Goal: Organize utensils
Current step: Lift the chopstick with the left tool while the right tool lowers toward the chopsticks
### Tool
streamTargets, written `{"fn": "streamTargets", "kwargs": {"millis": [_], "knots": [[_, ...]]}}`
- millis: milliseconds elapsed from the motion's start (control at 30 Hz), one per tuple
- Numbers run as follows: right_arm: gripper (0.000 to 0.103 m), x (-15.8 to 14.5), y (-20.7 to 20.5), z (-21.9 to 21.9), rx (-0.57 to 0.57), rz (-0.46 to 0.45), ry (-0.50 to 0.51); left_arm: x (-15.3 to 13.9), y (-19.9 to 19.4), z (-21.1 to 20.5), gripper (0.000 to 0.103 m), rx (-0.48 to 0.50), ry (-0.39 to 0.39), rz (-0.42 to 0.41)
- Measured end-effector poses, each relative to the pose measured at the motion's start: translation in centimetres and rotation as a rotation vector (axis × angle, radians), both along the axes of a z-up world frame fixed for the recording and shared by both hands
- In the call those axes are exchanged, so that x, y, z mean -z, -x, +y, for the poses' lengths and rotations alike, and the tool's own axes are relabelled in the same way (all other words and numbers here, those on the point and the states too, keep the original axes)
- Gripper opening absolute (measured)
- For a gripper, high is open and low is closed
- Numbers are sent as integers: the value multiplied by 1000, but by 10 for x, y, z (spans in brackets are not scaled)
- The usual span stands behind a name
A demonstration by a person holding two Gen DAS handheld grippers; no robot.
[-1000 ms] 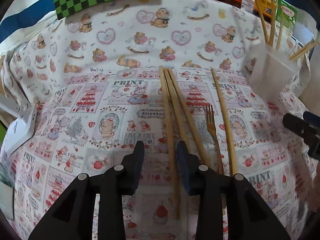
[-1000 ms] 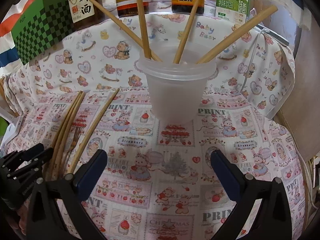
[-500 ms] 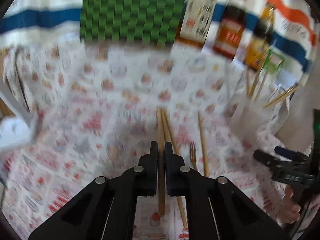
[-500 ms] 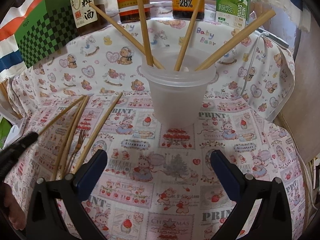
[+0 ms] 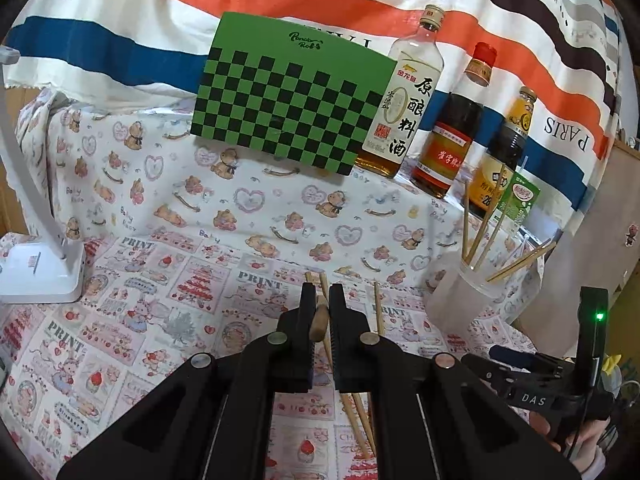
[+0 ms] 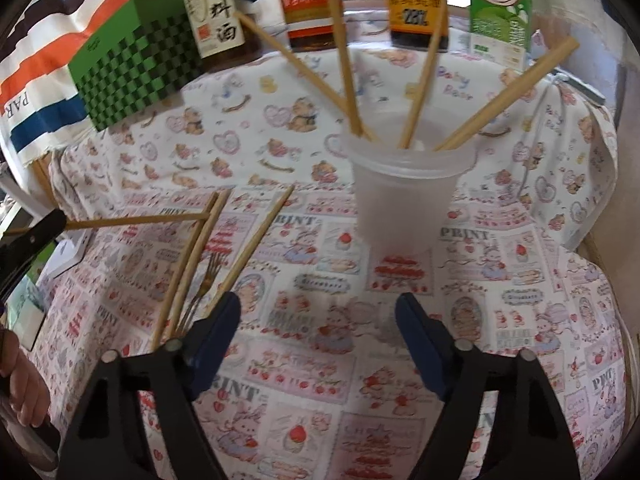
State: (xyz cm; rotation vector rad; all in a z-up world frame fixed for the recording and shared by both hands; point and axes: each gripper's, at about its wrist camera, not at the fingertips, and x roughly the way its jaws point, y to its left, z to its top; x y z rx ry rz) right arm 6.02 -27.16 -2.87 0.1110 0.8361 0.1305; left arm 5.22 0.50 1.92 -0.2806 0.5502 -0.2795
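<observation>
My left gripper is shut on one wooden chopstick, lifted above the cloth; in the right wrist view that chopstick sticks out level from the left gripper at the left edge. Three more chopsticks and a small fork lie on the patterned cloth. A translucent plastic cup holds several chopsticks; it also shows at the right of the left wrist view. My right gripper is open and empty, low in front of the cup.
A green checkered box, three sauce bottles and a green carton stand along the back. A white lamp base sits at the left. The table's right edge drops off beside the cup.
My left gripper closed on one chopstick and raised it off the cloth, its view tilting up. My right gripper stayed open and shifted slightly toward the cup.
</observation>
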Motion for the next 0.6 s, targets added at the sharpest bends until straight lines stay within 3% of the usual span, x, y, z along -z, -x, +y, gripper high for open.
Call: {"fn": "streamTargets", "kwargs": {"millis": [100, 233, 300, 433, 600], "knots": [[61, 4, -2, 2, -28, 29, -57, -3, 4, -2, 5, -18, -27, -40], [60, 8, -2, 20, -116, 60, -107, -3, 5, -6, 5, -74, -110, -54], [59, 8, -1, 37, -144, 60, -77, -1, 3, -8, 5, -109, -153, -56], [59, 10, -4, 68, -157, 78, -14, 6, -3, -4, 5, -111, -140, -27], [58, 15, -25, 76, -67, 123, 28, 4, -1, 8, 5, -105, -70, -45]]}}
